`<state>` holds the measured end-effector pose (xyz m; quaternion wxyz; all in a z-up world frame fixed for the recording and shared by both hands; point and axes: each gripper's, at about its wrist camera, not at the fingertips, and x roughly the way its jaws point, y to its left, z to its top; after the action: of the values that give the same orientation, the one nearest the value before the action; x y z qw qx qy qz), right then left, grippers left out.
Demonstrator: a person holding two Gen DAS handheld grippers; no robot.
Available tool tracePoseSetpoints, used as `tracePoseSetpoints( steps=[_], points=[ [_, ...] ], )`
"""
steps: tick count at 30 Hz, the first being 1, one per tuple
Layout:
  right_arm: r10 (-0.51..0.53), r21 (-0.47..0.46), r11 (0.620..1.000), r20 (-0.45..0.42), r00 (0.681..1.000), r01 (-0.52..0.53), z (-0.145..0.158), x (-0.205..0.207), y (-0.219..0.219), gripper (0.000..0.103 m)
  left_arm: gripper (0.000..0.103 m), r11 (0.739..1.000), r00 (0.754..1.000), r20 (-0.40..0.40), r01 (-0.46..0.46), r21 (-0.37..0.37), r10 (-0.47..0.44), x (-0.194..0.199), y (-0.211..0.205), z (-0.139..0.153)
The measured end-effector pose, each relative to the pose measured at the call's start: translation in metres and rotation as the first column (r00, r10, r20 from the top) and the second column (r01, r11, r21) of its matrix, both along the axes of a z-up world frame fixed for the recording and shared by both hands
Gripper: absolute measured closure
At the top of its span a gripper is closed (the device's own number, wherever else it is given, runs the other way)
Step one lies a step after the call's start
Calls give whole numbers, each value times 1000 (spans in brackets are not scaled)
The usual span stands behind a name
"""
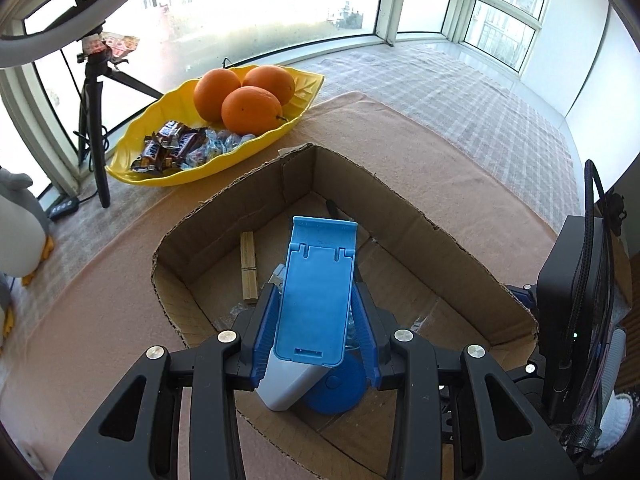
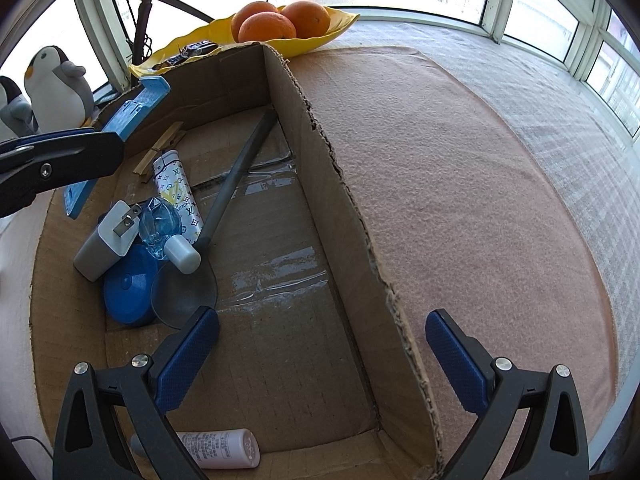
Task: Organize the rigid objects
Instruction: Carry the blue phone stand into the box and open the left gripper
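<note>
Your left hand-held gripper (image 1: 316, 316) clamps the blue phone stand (image 1: 316, 292) over the cardboard box (image 1: 404, 216).

The stand sits between both blue pads, its hinged end reaching past the fingertips and its lower end back toward the camera. Under it, in the box, lie the white charger (image 2: 105, 241), the blue round case (image 2: 130, 290) and the clear blue bottle (image 2: 162, 227); a wooden clothespin (image 1: 249, 268) lies ahead and left of the fingertips. Your right hand-held gripper (image 2: 322, 346) is released, jaws wide and empty, straddling the box's near wall: left finger inside, right finger over the pink cloth (image 2: 460, 184) on the desk. A white tube (image 2: 224, 448) lies just behind its left finger.
</note>
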<state>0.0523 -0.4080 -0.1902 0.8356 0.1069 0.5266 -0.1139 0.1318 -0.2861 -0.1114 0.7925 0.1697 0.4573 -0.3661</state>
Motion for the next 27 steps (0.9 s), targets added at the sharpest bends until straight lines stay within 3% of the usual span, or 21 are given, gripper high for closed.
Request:
tracePoseSetpoints(
  steps=[7, 8, 9, 10, 27],
  points=[
    [0, 0, 1000, 0, 1000, 0, 0, 0, 0, 1, 65, 1000, 1000, -15, 10, 2, -10, 0, -4, -4],
    [0, 0, 1000, 0, 1000, 0, 0, 0, 0, 1, 54, 1000, 1000, -14, 12, 8, -11, 0, -5, -4],
    [0, 0, 1000, 0, 1000, 0, 0, 0, 0, 1, 36, 1000, 1000, -3, 8, 7, -8, -1, -5, -3],
    [0, 0, 1000, 0, 1000, 0, -1, 0, 0, 1, 31, 1000, 1000, 8, 3, 2, -3, -1, -4, -1],
    [-1, 0, 1000, 1, 1000, 1, -1, 0, 1, 1, 30, 999, 999, 17, -43, -28, 44, 0, 11, 8]
  ],
)
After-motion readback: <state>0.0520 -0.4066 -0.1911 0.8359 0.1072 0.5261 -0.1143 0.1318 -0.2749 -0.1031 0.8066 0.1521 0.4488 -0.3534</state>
